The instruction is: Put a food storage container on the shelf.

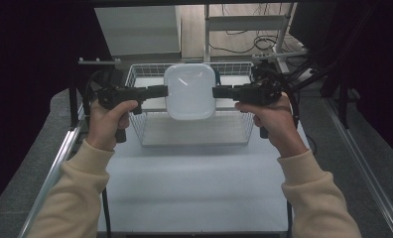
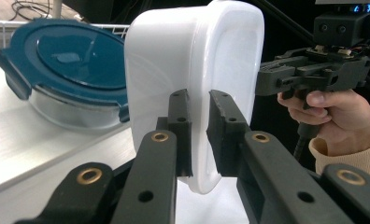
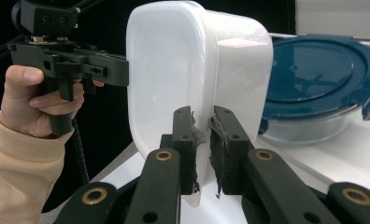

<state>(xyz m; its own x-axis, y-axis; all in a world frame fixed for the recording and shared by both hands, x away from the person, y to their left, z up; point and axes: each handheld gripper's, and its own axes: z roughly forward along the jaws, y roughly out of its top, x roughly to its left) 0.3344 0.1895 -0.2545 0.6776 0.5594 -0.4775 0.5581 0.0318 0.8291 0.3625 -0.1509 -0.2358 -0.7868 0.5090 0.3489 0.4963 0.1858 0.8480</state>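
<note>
A white plastic container (image 1: 189, 91) hangs tilted on its side above the wire basket (image 1: 145, 135), held from both sides. My left gripper (image 1: 165, 90) is shut on its left rim, and the right gripper (image 1: 215, 91) is shut on its right rim. In the left gripper view the jaws of the left gripper (image 2: 199, 96) pinch the wall of the container (image 2: 174, 60), with the right gripper (image 2: 263, 79) on the far edge. In the right gripper view the right gripper (image 3: 202, 114) clamps the container (image 3: 169, 70), and the left gripper (image 3: 124, 70) holds the opposite edge.
A glass container with a dark blue clip lid (image 2: 66, 56) (image 3: 314, 79) sits on the pale surface behind the white one. The white tabletop (image 1: 194, 173) stretches in front of the basket. Metal frame rails run along both table sides.
</note>
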